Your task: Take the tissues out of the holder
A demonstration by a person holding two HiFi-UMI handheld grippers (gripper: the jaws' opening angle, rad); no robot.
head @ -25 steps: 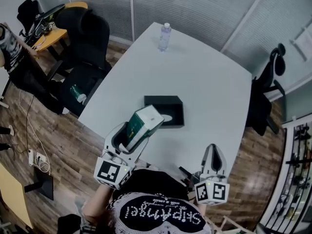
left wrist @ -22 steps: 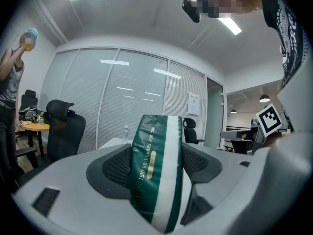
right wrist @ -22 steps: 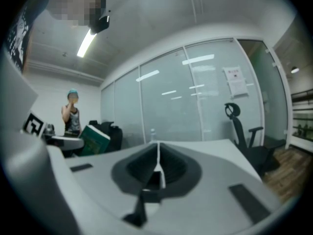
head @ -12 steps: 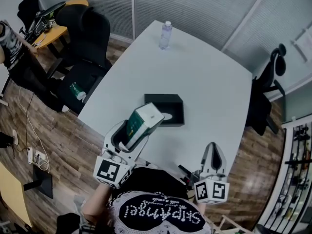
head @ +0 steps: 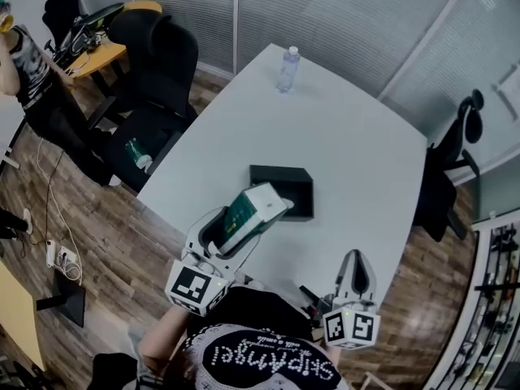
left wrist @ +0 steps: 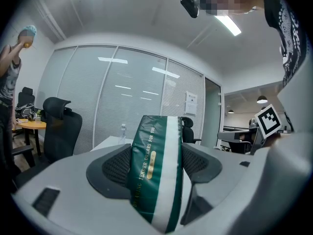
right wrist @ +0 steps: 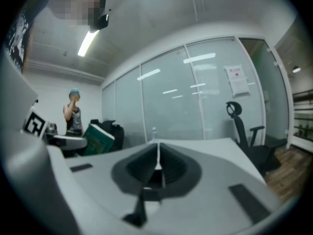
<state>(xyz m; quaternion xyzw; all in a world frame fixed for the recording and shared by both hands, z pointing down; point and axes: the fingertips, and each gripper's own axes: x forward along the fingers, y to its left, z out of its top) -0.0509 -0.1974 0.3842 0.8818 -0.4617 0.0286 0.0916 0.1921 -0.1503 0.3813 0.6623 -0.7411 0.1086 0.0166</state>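
Observation:
My left gripper [head: 240, 226] is shut on a green and white tissue pack [head: 253, 210], held tilted in the air just in front of the black tissue holder [head: 282, 190] on the white table [head: 341, 153]. In the left gripper view the tissue pack [left wrist: 157, 173] stands clamped between both pads, and my left gripper [left wrist: 156, 165] points level across the room. My right gripper [head: 356, 273] hangs near the table's front edge, to the right, shut with nothing in it. In the right gripper view its jaws meet in a thin line at my right gripper [right wrist: 157, 161].
A clear water bottle [head: 287, 68] stands at the table's far end. Black office chairs [head: 154, 63] sit left of the table, and another chair [head: 455, 153] at the right. A person [head: 32, 71] stands at the far left by a wooden desk [head: 106, 54].
The head view has shifted slightly, so the table and holder sit a little lower and to the right. The left gripper still holds the tissue pack in the same pose; the right gripper stays put.

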